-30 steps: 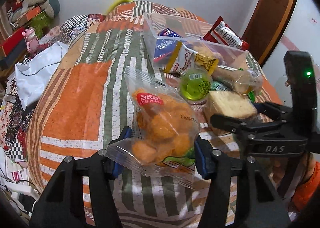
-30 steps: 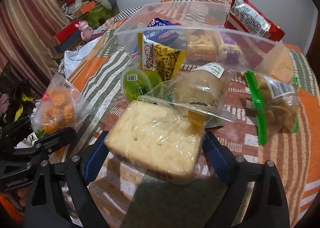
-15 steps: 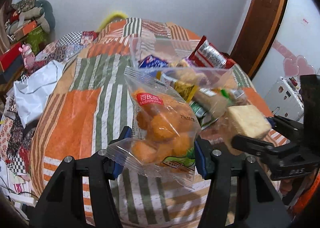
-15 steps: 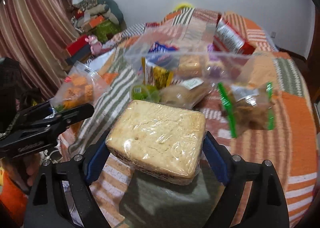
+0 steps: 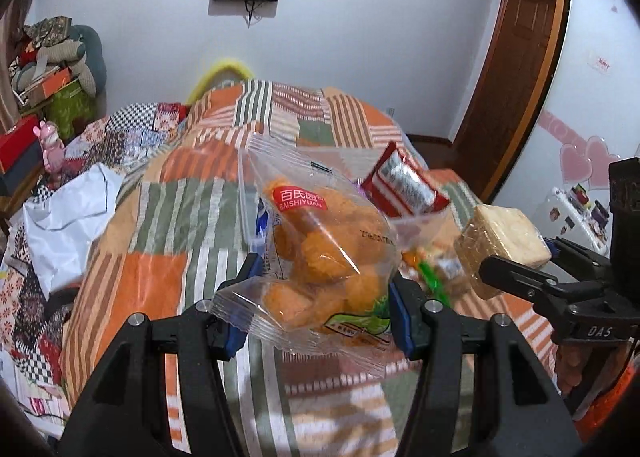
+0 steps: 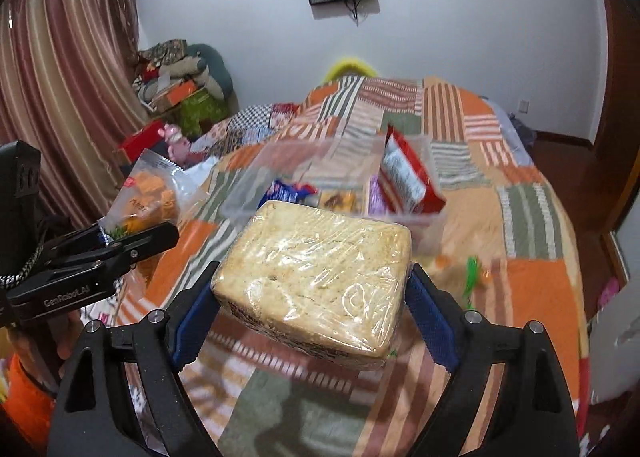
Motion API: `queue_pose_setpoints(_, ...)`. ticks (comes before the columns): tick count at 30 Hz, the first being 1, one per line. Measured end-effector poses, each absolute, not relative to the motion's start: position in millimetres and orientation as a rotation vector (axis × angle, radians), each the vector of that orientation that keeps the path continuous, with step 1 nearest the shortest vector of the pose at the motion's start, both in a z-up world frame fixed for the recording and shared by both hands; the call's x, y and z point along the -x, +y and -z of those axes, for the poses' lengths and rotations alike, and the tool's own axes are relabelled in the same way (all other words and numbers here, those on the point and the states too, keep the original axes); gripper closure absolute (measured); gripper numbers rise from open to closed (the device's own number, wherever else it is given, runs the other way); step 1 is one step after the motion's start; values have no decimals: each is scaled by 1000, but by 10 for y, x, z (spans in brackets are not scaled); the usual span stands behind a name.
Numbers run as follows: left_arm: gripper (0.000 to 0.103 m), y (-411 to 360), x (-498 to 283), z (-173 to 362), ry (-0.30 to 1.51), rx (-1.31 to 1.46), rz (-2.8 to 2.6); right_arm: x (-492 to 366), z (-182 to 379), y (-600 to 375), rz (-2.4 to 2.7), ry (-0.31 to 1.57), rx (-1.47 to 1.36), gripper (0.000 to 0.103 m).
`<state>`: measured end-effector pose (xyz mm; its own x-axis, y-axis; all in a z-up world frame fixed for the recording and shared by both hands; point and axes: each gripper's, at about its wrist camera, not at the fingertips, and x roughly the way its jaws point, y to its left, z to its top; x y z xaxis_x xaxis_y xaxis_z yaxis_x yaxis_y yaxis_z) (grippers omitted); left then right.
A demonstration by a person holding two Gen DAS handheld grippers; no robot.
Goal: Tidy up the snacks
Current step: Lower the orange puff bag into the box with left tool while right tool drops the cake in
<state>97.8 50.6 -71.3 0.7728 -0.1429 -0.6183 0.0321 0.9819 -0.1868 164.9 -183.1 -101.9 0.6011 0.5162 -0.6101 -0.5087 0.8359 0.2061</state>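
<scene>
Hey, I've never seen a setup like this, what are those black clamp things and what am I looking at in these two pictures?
No robot here: a person holds a hand-held clamp in each hand, with a camera on each looking forward along its two fingers. One picture is the left clamp's view, the other the right's. The left gripper is shut on a clear bag of orange snacks. The right gripper is shut on a plastic-wrapped slab of cake. Both are held above a patchwork bedspread. A clear plastic box of more snacks sits on it, including a red packet.
</scene>
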Motion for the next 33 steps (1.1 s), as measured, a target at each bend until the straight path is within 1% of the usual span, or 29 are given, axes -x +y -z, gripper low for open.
queue_pose_setpoints(6,46,576,-1289,545,652,176,73,-1918,897,-1727,-587,673,-7,16)
queue_pose_setpoints(14,46,701,-1776,548,681,205,70,-2329,934,-1465,-591,687,3,16)
queue_pose_setpoints(26,46,777,-2507,1023,817,184,46,-2912,1168,-1131,-590,760,45,16)
queue_pose_setpoints(33,46,829,-2821,1259,863,188,44,-3150,1283,-1072,-594,792,63,16)
